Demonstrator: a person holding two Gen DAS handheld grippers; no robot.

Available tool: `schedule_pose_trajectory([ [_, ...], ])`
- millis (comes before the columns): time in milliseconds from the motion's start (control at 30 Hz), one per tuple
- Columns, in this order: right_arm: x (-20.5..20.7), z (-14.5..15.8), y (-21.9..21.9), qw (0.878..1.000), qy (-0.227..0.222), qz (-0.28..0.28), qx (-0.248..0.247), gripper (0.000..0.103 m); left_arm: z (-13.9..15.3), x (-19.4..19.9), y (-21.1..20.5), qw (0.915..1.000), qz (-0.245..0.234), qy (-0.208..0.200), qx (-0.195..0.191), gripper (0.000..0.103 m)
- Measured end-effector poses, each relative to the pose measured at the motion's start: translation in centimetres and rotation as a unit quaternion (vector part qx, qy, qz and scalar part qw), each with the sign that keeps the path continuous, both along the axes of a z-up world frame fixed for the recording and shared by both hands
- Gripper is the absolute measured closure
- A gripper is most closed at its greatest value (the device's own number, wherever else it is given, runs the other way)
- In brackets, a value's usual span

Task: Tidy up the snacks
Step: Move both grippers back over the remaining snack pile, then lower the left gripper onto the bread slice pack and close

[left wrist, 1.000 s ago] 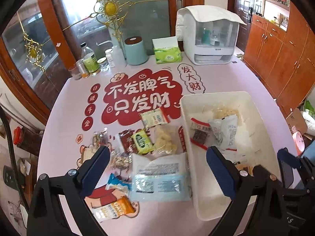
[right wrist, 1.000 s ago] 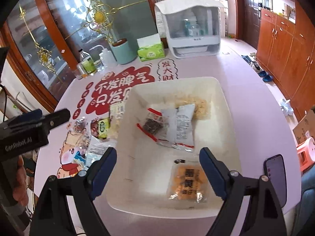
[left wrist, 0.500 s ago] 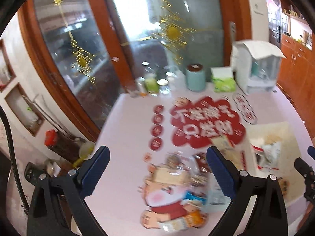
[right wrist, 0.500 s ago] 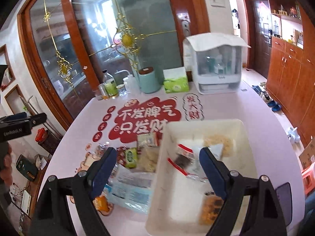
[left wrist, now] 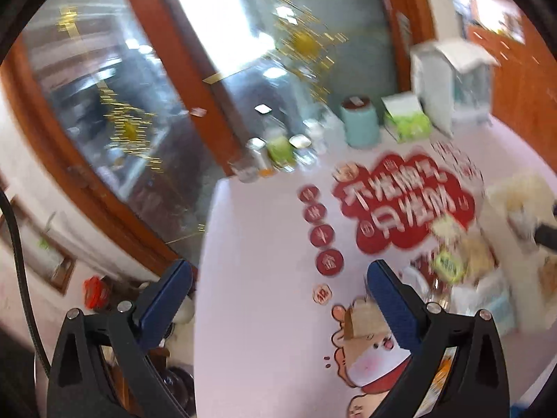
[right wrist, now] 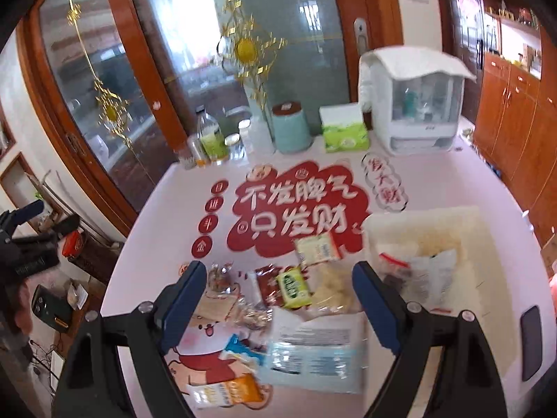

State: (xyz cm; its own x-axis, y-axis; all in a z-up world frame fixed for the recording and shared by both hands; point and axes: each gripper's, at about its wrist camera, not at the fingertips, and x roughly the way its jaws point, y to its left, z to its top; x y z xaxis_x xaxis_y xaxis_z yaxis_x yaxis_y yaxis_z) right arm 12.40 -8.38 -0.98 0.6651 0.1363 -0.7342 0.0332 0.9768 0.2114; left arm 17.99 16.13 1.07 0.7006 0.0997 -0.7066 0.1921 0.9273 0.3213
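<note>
Both claws gape empty: right gripper [right wrist: 278,299] frames the green snack packet [right wrist: 293,286]; left gripper [left wrist: 276,294] over bare tablecloth [left wrist: 264,313] reading "只发财".

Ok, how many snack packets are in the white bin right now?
3 show: a red-edged bag at the bin's left, a white packet right of it, a pale yellow one behind both. More may be hidden low down.

One white bin [right wrist: 487,240], one tissue box [right wrist: 344,131], one teal canister [right wrist: 290,129], one phone [right wrist: 531,341]
</note>
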Motion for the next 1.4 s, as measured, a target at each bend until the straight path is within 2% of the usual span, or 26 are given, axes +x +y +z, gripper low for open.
schedule_pose_trajectory([
  [167, 2.6, -3.3, 3.7, 0.998, 0.057, 0.005, -0.006, 0.025, -7.8, 2.3, 0.1, 0.9939, -0.078, 0.078, 0.005, 0.003],
  [233, 3.7, -4.7, 4.6, 0.997, 0.082, 0.010, -0.004, 0.027, -11.7, 3.3, -0.1, 0.9843, -0.123, 0.126, -0.011, 0.003],
  [300, 4.6, -6.0, 5.1, 0.995, 0.098, 0.020, -0.015, 0.028, -14.8, 3.7, -0.7, 0.9753, -0.158, 0.154, -0.009, 0.003],
  [400, 5.9, -9.0, 6.1, 0.988, 0.132, 0.070, -0.044, 0.032, -18.8, 4.1, -1.9, 0.9626, -0.202, 0.180, 0.013, 0.003],
  [500, 6.6, -12.2, 7.2, 0.973, 0.159, 0.140, -0.093, 0.038, -21.3, 4.6, -3.0, 0.9536, -0.234, 0.187, 0.030, 0.003],
  [633, 6.8, -15.0, 8.2, 0.946, 0.183, 0.221, -0.149, 0.039, -22.4, 4.8, -3.7, 0.9429, -0.264, 0.200, 0.035, 0.003],
  [800, 7.1, -17.4, 9.5, 0.919, 0.198, 0.285, -0.185, 0.039, -23.9, 5.3, -5.1, 0.9211, -0.310, 0.230, 0.051, 0.003],
  [867, 7.3, -18.2, 10.2, 0.909, 0.205, 0.308, -0.190, 0.039, -24.6, 5.6, -5.6, 0.9162, -0.318, 0.235, 0.065, 0.003],
  [967, 7.5, -19.5, 11.5, 0.893, 0.205, 0.337, -0.216, 0.040, -25.5, 6.5, -6.4, 0.9082, -0.327, 0.254, 0.063, 0.003],
  [1033, 7.8, -19.6, 11.6, 0.894, 0.198, 0.345, -0.205, 0.046, -25.8, 7.2, -6.8, 0.9049, -0.328, 0.267, 0.050, 0.002],
  [1100, 8.2, -19.7, 11.4, 0.895, 0.202, 0.347, -0.194, 0.046, -26.0, 7.9, -7.1, 0.9018, -0.325, 0.282, 0.033, 0.002],
  [1267, 8.0, -19.8, 10.8, 0.886, 0.214, 0.366, -0.189, 0.046, -26.3, 8.9, -7.4, 0.8966, -0.322, 0.303, 0.008, 0.003],
  [1333, 7.9, -19.7, 10.8, 0.883, 0.214, 0.373, -0.189, 0.045, -26.1, 9.1, -7.5, 0.8956, -0.326, 0.303, 0.007, 0.008],
  [1400, 7.8, -19.7, 11.0, 0.880, 0.212, 0.379, -0.193, 0.045, -25.8, 8.9, -7.7, 0.8945, -0.330, 0.301, 0.009, 0.019],
])
